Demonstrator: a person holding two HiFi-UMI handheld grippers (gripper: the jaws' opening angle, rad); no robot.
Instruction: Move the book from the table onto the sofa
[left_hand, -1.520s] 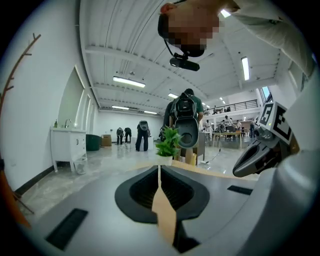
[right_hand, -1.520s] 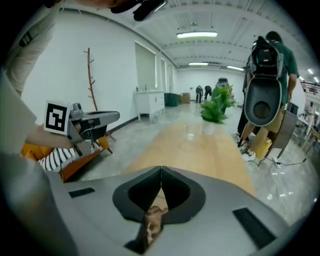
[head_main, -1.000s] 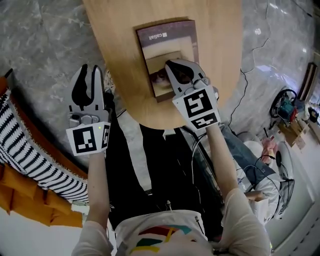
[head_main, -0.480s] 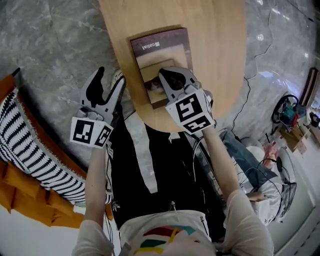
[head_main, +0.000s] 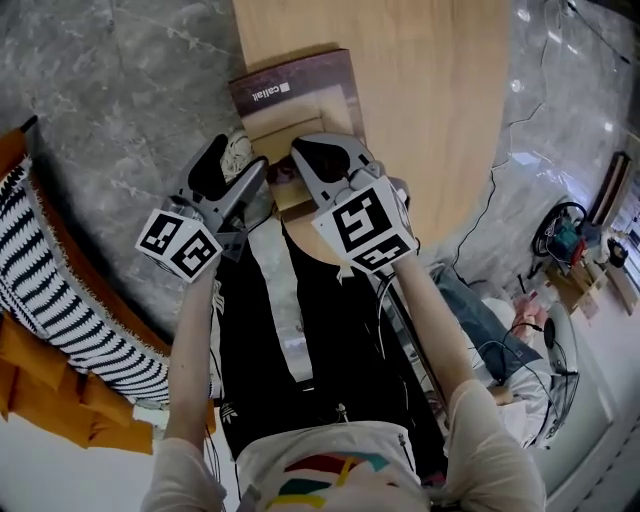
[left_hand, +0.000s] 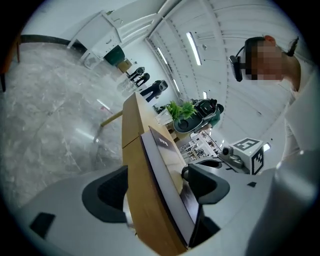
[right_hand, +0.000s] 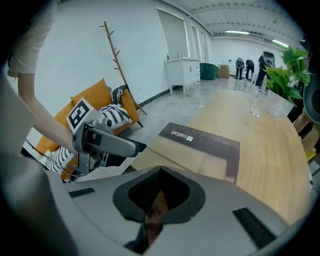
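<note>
At the near-left edge of the surface (head_main: 430, 100): left gripper (head_main: 238, 160), rolled onto its side, jaws wide apart and just now opening further. Straddles the wooden edge and the book (head_main: 290, 90) together, one jaw on the underside of the wood, the other on the cover side, neither pad pressing. Seen from the left gripper view (left_hand: 155, 187) as a slab of wood (left_hand: 135, 150) and a thin dark book (left_hand: 170, 155) running between the two jaws.

Just beside it, right gripper (head_main: 300, 152), jaws closed together, tips down on the book's near half. Same closed loop in the right gripper view (right_hand: 160, 172), with a patch of cover showing through it.

Flat on the surface (right_hand: 265, 145), book (right_hand: 200, 145): dark brown, pale band across the middle, white lettering at the far end, left side along the surface's edge and one corner just past it.

Farther out, grey marble floor (head_main: 120, 90). Off to the left, well apart from the book, orange sofa (head_main: 30, 360) with striped cushion (head_main: 60, 290). Near the sofa (right_hand: 92, 95), wooden coat stand (right_hand: 117, 55). At the far end of the surface, clear glass (right_hand: 255, 105) and green plant (right_hand: 292, 75).
</note>
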